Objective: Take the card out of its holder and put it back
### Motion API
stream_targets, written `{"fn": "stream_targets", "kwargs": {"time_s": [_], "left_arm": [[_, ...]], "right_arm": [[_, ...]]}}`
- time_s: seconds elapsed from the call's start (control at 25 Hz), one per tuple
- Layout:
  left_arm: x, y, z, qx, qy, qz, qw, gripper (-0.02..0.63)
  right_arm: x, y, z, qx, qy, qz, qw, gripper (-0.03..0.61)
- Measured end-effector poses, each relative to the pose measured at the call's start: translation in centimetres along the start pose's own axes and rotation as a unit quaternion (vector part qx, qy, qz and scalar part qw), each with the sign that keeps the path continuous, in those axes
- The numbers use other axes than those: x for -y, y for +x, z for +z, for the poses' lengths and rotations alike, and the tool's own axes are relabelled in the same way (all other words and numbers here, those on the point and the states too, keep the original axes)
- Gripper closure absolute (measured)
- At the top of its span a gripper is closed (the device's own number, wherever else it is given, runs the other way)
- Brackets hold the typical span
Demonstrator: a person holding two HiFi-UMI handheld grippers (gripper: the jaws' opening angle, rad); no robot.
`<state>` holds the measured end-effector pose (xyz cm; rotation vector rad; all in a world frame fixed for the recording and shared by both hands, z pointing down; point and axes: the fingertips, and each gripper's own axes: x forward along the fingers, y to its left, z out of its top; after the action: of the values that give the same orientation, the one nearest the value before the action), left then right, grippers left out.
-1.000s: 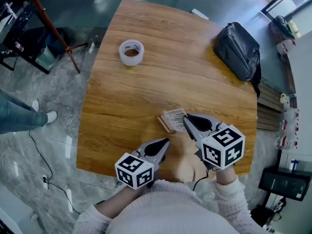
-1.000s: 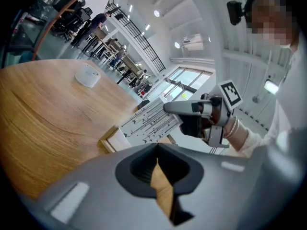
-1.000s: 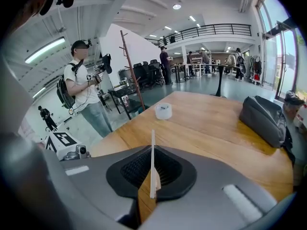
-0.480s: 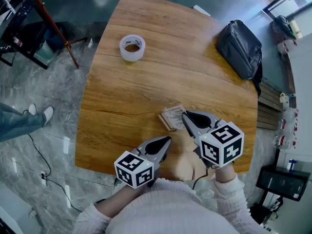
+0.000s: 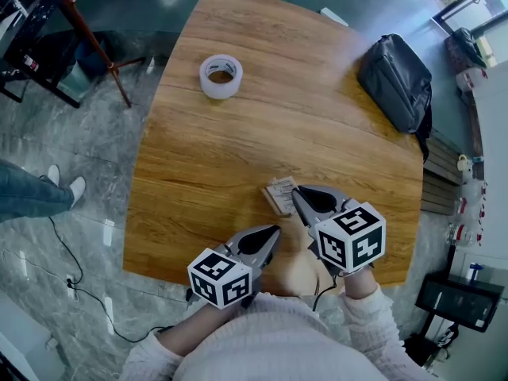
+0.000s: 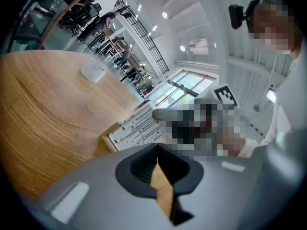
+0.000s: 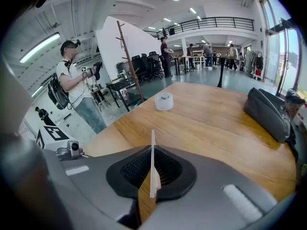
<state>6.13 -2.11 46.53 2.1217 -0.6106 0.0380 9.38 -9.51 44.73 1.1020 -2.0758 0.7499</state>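
The right gripper (image 5: 299,198) has its jaws pinching the card (image 7: 152,164) edge-on, at its holder (image 5: 271,200) on the bench (image 5: 238,133). The left gripper (image 5: 273,232) has its jaws pressed together with nothing in them. Removal looks barely begun; pulling the card out and putting it back both remain.

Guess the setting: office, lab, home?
Probably an open-plan office or lab hall: rows of desks and chairs, a railed mezzanine overhead, and a person with a backpack holding some handheld rig.
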Motion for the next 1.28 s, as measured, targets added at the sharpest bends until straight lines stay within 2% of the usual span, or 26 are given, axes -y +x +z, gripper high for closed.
{"fn": "stream_targets", "kwargs": {"time_s": [0.28, 0.52, 0.64, 0.92, 1.12, 1.28], "left_arm": [[-0.1, -0.1, 0.1, 0.001, -0.002, 0.001, 1.0000, 0.606], [-0.2, -0.3, 0.2, 0.000, -0.001, 0.001, 1.0000, 0.606], [0.0, -0.5, 0.5, 0.001, 0.014, 0.003, 0.9999, 0.606], [1.5, -1.0, 1.3, -0.004, 0.057, -0.004, 0.9984, 0.606], [2.8, -1.4, 1.2, -0.016, 0.088, -0.010, 0.9959, 0.606], [3.8, -1.8, 1.6, -0.017, 0.119, -0.008, 0.9927, 0.606]], "right_arm": [[0.0, 0.8, -0.7, -0.009, 0.013, 0.003, 1.000, 0.565], [0.1, 0.6, -0.3, 0.011, 0.020, 0.006, 1.000, 0.549], [-0.1, -0.2, 0.2, 0.025, 0.009, 0.010, 1.000, 0.509], [-0.6, -2.9, 1.2, 0.074, 0.005, 0.006, 0.997, 0.511], [-1.3, -5.2, 0.9, 0.113, 0.007, -0.001, 0.994, 0.563], [-1.9, -6.9, 0.4, 0.150, 0.023, 0.006, 0.988, 0.578]]}}
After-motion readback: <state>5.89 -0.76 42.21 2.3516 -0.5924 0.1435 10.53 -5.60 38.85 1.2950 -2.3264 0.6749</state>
